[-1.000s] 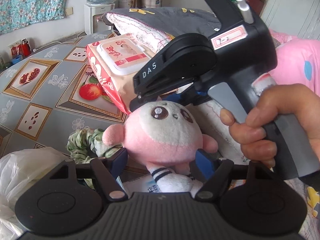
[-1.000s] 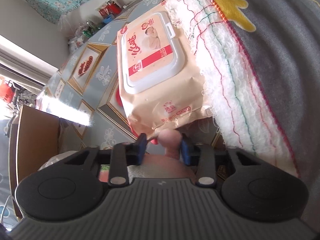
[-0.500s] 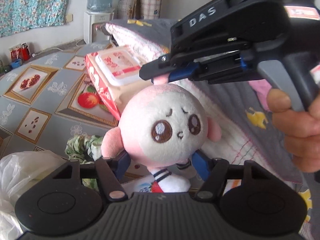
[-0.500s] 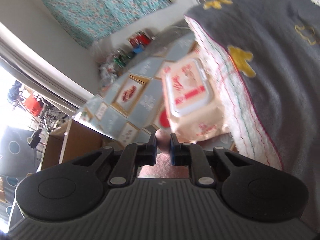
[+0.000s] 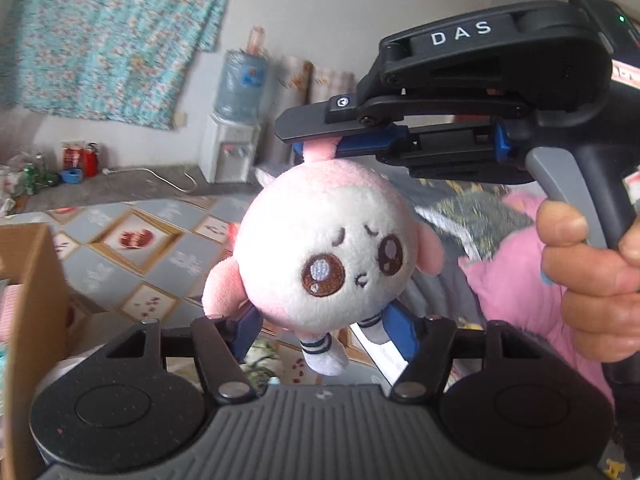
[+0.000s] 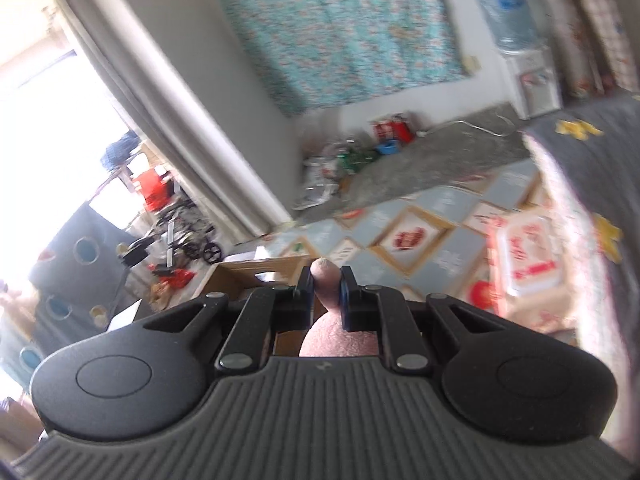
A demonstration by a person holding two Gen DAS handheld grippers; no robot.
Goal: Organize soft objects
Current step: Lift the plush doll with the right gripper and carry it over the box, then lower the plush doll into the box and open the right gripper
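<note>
My right gripper (image 6: 325, 280) pinched the plush toy (image 5: 326, 240) by its topknot for boxing; left gripper (image 5: 326, 330) hung open.

Pink-and-white plush toy (image 5: 324, 244), blue-padded claws

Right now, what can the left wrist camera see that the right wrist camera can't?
Only the left wrist view shows the plush toy's face, its striped legs, and the hand holding the right tool, which pinches the pink nub on the toy's head. The left tool is open around its body. Only the right wrist view shows the bright window and the wet wipes pack. Both show the toy, the cardboard box, the water dispenser and the floral cloth.
</note>
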